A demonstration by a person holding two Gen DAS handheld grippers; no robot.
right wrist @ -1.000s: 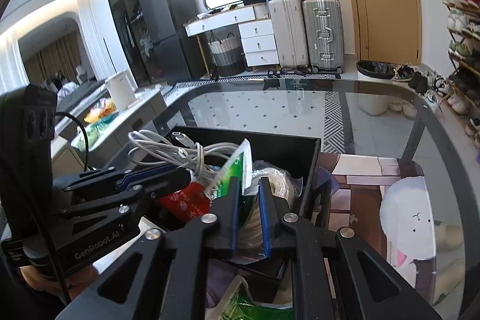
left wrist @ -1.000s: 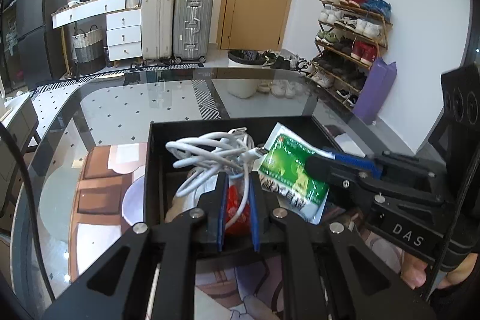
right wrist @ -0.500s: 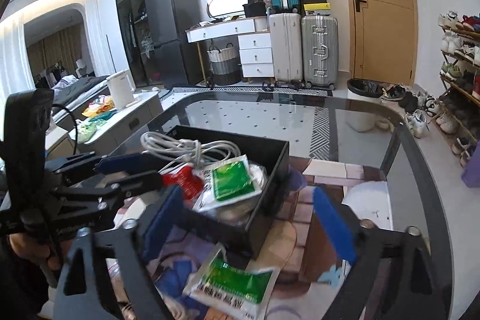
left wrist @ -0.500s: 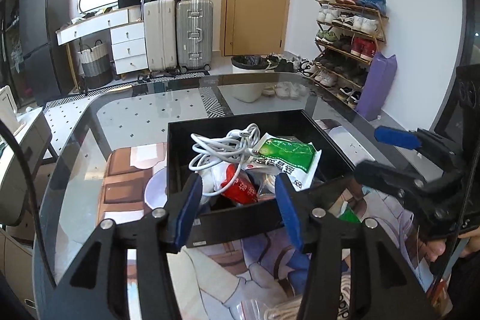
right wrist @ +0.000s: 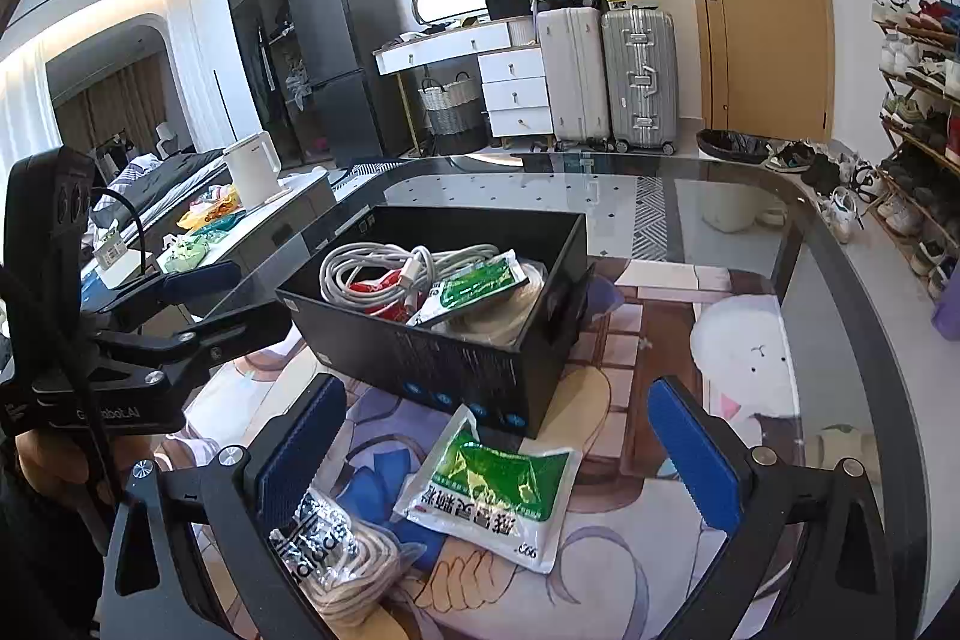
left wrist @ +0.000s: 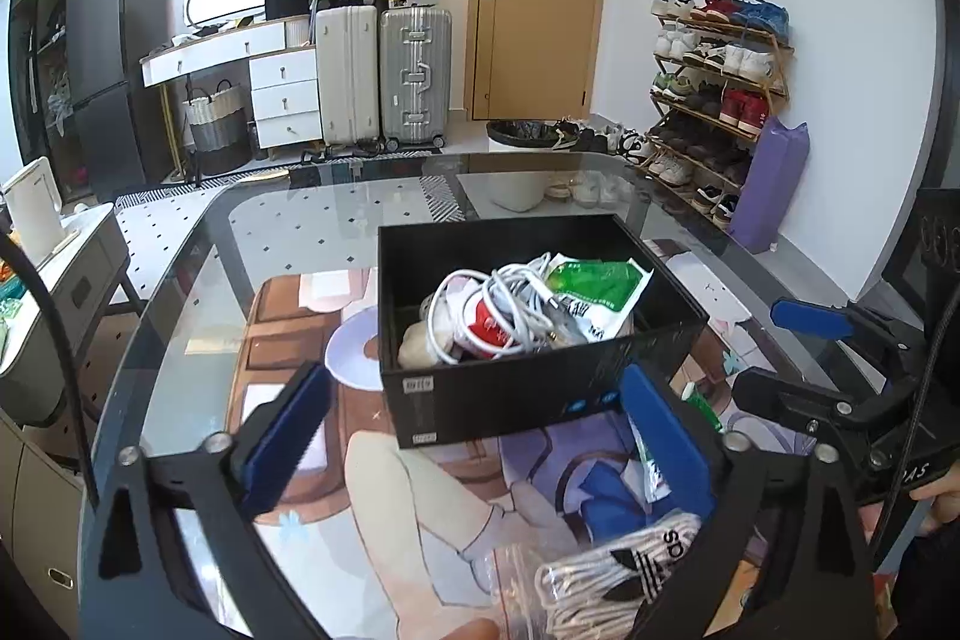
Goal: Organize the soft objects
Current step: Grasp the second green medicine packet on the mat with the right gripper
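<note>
Black box [right wrist: 456, 370] ahead; bare glass tabletop [right wrist: 708, 202] beyond

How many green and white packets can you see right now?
2. One green packet lies inside the black box, on top of the white cable. The other packet lies on the table mat in front of the box. More may be buried in the box.

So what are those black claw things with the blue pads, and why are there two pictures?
They are two grabbers that a person holds, one in each hand. Each has a camera looking along its fingers, so you get one picture from the left gripper and one from the right gripper. Each picture also shows the other grabber at its edge. Both are wide open, holding nothing; the left one's jaws are just finishing opening. On the glass table stands a black box with white cables and packets inside. In front lie a green packet and a bag of white rope.
</note>
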